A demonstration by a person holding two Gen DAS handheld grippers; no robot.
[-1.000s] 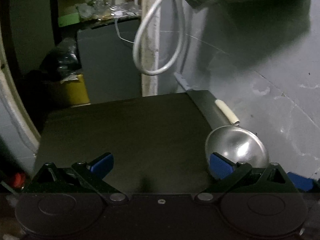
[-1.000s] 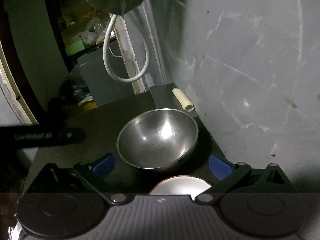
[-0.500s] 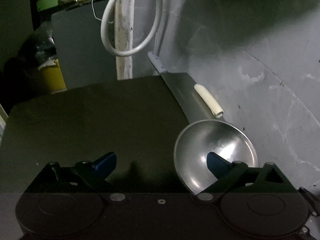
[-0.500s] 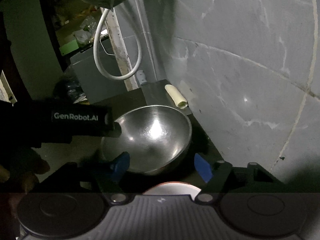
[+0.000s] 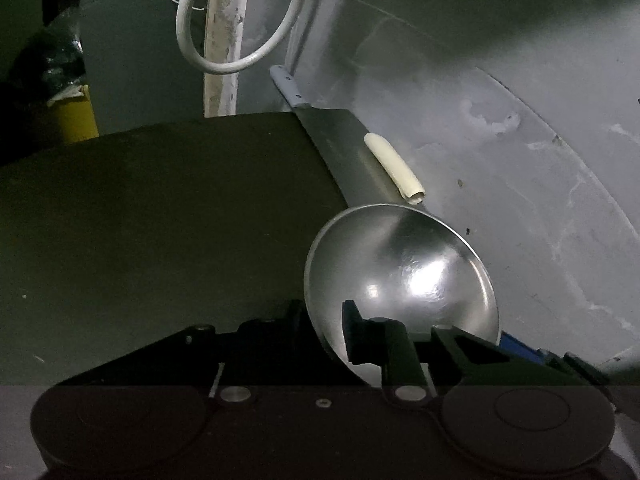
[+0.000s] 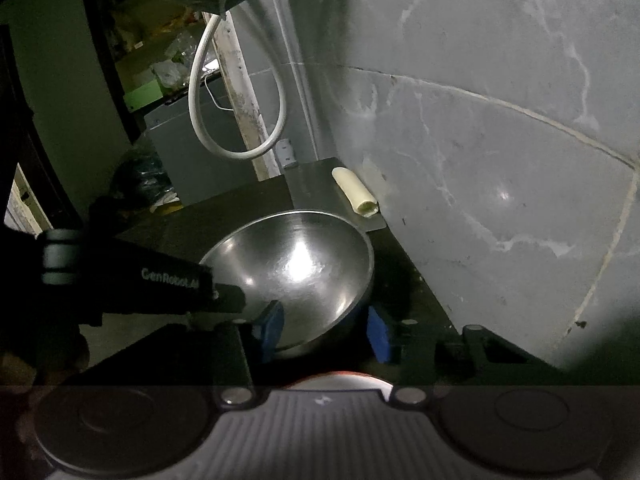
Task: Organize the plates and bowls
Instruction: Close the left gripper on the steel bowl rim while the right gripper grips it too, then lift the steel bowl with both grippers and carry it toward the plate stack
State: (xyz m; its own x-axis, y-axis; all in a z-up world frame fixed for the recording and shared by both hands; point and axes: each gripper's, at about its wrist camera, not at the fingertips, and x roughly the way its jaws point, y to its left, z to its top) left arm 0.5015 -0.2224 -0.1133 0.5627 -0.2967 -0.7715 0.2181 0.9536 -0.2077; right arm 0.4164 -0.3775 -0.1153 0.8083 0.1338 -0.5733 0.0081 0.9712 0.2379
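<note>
Between both closed tongs (image 5: 324,332) (image 6: 326,330) sits a shiny, dent-free steel bowl (image 6: 296,264)

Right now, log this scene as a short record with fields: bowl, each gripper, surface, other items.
bowl: one steel bowl, upright, on the dark table near the wall
left gripper: fingers astride the bowl's near rim, one inside and one outside; firm contact not clear
right gripper: blue pads either side of the bowl's near wall, partly closed; contact not clear
other items: cream tube on a metal sheet behind the bowl; white hose loop hanging behind
</note>
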